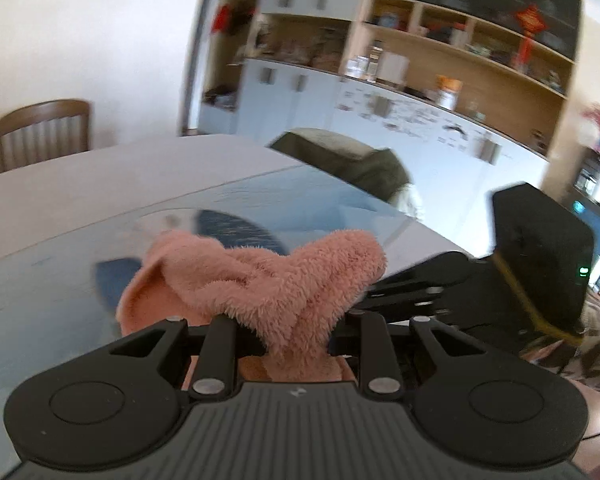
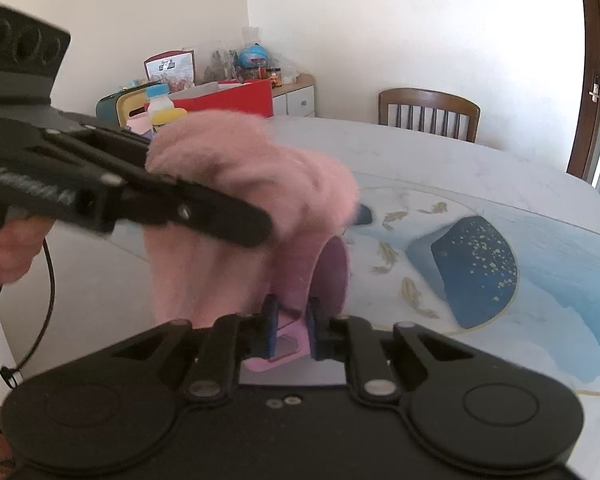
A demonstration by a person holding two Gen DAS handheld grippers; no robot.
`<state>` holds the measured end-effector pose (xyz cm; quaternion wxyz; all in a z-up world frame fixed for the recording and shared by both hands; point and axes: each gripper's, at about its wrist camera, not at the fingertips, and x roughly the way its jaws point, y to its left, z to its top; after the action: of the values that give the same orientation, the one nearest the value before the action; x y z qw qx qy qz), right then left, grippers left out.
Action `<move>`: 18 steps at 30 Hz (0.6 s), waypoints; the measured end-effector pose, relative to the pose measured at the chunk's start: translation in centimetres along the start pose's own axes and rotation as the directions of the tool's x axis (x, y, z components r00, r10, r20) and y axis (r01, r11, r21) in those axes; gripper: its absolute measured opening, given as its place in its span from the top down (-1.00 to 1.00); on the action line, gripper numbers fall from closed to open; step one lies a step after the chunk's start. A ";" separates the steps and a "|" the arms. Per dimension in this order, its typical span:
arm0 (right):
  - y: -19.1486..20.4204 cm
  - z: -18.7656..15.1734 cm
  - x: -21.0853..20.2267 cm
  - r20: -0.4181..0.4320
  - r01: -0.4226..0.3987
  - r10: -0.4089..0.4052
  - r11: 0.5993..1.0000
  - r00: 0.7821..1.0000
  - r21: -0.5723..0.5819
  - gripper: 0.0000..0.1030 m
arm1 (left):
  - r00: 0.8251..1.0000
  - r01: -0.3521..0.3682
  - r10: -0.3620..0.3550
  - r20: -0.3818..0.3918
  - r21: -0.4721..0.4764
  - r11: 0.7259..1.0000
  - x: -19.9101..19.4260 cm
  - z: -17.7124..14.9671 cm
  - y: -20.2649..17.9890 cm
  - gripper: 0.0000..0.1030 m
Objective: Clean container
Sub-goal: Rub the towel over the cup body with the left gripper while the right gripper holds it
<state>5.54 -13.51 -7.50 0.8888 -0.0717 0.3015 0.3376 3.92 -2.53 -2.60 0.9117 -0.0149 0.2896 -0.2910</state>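
A fluffy pink cloth (image 1: 268,280) bunches up between the fingers of my left gripper (image 1: 296,344), which is shut on it. In the right wrist view the left gripper (image 2: 256,228) reaches in from the left and presses the same cloth (image 2: 240,176) over a pink container (image 2: 332,276) lying on its side above the table. My right gripper (image 2: 290,328) is shut on the container's near part, its blue pads (image 2: 270,328) on either side. The cloth hides most of the container. The right gripper (image 1: 384,292) also shows at the right of the left wrist view.
The table (image 2: 480,160) has a white top with a blue fish print. Wooden chairs (image 2: 428,114) (image 1: 44,132) stand at its far side. A red box (image 2: 236,98) and a bottle (image 2: 162,110) sit at the back left. Shelving (image 1: 440,80) lines the wall.
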 end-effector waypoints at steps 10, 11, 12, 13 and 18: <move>0.1 -0.3 -0.1 0.017 0.022 -0.023 0.998 1.000 0.050 0.83 | 0.997 -0.080 0.080 -0.018 -0.032 0.996 0.9 -1.9 1.6 0.55; 0.2 -0.3 -0.2 0.018 0.025 -0.026 0.998 0.999 0.053 0.83 | 0.995 -0.096 0.095 -0.018 -0.037 0.995 0.7 -2.2 2.1 0.55; 0.2 -0.4 -0.1 0.019 0.027 -0.028 0.998 0.999 0.053 0.84 | 0.994 -0.108 0.107 -0.018 -0.045 0.993 0.3 -2.4 2.6 0.55; 0.3 -0.4 -0.1 0.019 0.027 -0.028 0.998 0.999 0.053 0.84 | 0.993 -0.114 0.114 -0.018 -0.061 0.992 0.0 -2.6 3.3 0.55; 0.7 -0.4 0.0 0.020 0.020 -0.021 0.999 1.000 0.047 0.86 | 0.981 -0.195 0.192 -0.032 -0.130 0.972 -1.1 -3.2 5.9 0.55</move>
<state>4.87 -13.15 -7.77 0.8967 -0.0504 0.2997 0.3220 4.58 3.42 -5.86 0.9300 -0.0442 0.3169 -0.1810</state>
